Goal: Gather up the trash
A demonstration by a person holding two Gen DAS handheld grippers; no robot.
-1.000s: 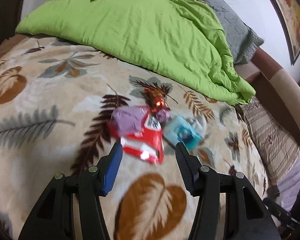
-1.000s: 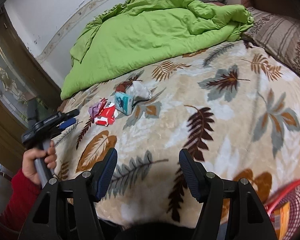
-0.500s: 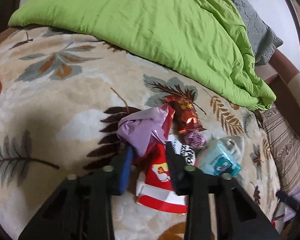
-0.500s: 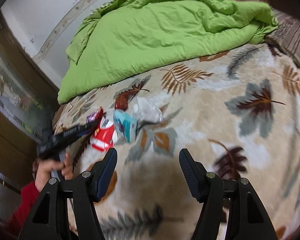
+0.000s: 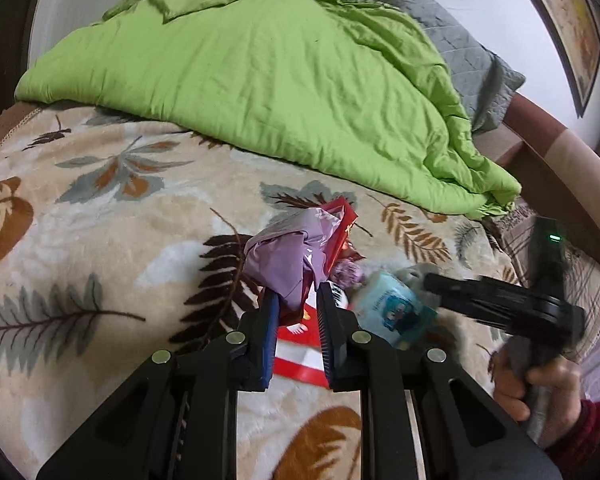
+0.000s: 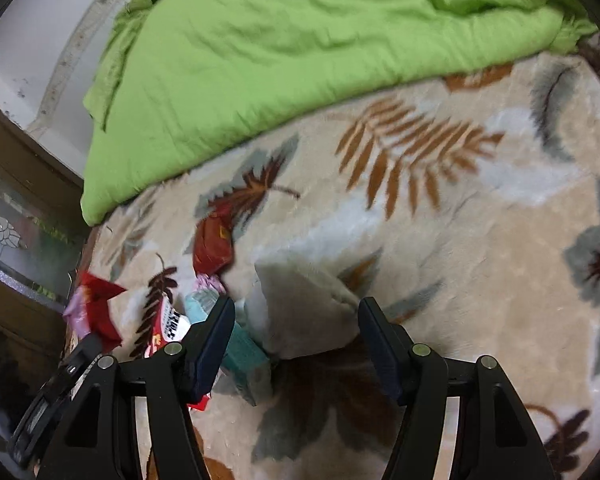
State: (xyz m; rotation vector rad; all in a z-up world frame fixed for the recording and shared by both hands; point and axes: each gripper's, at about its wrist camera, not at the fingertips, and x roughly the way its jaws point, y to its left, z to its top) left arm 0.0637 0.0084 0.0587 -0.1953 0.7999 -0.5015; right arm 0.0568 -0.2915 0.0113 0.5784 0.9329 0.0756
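L gripper (image 5: 297, 304) closed since 1s ago, pinching crinkly purple wrapper (image 5: 284, 256).

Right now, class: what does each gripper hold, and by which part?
The left gripper pinches the crumpled purple wrapper by its lower end, a red wrapper lifted with it. The right gripper is open, holding nothing.

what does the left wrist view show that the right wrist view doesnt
Only the left wrist view shows the right hand, a framed picture on the wall and the grey pillow.

Only the right wrist view shows the dark red snack packet whole and the open right gripper over the white crumpled tissue.

Both show the green duvet, the teal tissue pack and the left gripper shut on the purple bag.
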